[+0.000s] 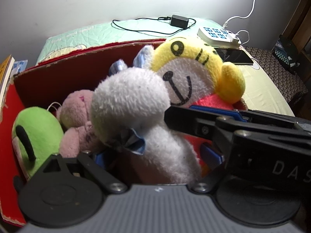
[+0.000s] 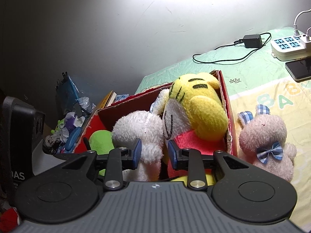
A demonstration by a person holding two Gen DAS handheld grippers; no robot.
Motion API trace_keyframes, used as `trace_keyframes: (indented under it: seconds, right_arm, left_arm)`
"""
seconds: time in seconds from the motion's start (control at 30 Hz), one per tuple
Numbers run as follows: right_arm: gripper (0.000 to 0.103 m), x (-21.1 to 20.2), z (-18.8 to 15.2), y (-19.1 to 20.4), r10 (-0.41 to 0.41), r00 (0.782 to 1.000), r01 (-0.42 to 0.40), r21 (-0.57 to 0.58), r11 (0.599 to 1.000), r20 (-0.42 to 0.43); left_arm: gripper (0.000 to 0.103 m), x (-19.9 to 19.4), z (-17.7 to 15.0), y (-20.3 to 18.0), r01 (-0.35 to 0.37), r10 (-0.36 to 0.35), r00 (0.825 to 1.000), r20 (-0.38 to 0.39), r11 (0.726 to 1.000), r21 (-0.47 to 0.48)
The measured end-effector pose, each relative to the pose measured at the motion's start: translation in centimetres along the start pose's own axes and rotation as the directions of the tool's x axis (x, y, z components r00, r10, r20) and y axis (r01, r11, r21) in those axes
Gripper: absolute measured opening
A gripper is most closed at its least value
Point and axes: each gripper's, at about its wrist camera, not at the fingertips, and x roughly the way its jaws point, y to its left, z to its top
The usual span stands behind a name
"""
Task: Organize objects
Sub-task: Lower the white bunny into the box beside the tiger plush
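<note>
A red cardboard box (image 1: 48, 81) on the bed holds several plush toys: a white one (image 1: 128, 97) with a blue bow, a yellow tiger (image 1: 186, 58), a pink one (image 1: 77, 114) and a green one (image 1: 37, 132). My left gripper (image 1: 155, 157) stands wide open around the white plush's body, its pads clear of it. In the right wrist view my right gripper (image 2: 154, 152) has a limb of the white plush (image 2: 140, 128) between its pads; the left pad touches the fur and a thin gap shows at the right pad. Another pink bunny (image 2: 266, 136) lies outside, right of the box (image 2: 229, 116).
On the bed behind the box lie a black charger (image 1: 178, 21) with its cable, a white power strip (image 1: 217, 35) and a phone (image 1: 235, 56). Books (image 1: 5, 73) stand left of the box. A cluttered heap (image 2: 72, 120) sits beyond the box's left side.
</note>
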Motion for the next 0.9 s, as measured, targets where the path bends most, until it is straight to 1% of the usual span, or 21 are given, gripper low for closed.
trace_keyframes:
  seconds: [0.5,0.77,0.9]
  right_arm:
    - [0.025,-0.36,0.00,-0.08,-0.005,1.000,0.005,-0.012,1.000,-0.017]
    - [0.025,-0.53,-0.16,-0.11,-0.004,1.000,0.004,-0.003,1.000,-0.020]
    - [0.027,-0.70,-0.27,-0.09,0.000,1.000,0.000,-0.003,1.000,-0.014]
  left_arm:
    - [0.094,-0.42,-0.35,-0.02,-0.003,0.003,1.000,0.002,1.000,0.004]
    - [0.095,-0.42,-0.56,-0.22,-0.016,0.016,1.000,0.003,1.000,0.010]
    - [0.095,-0.68,-0.62,-0.36,-0.026,0.026,1.000,0.007,1.000,0.015]
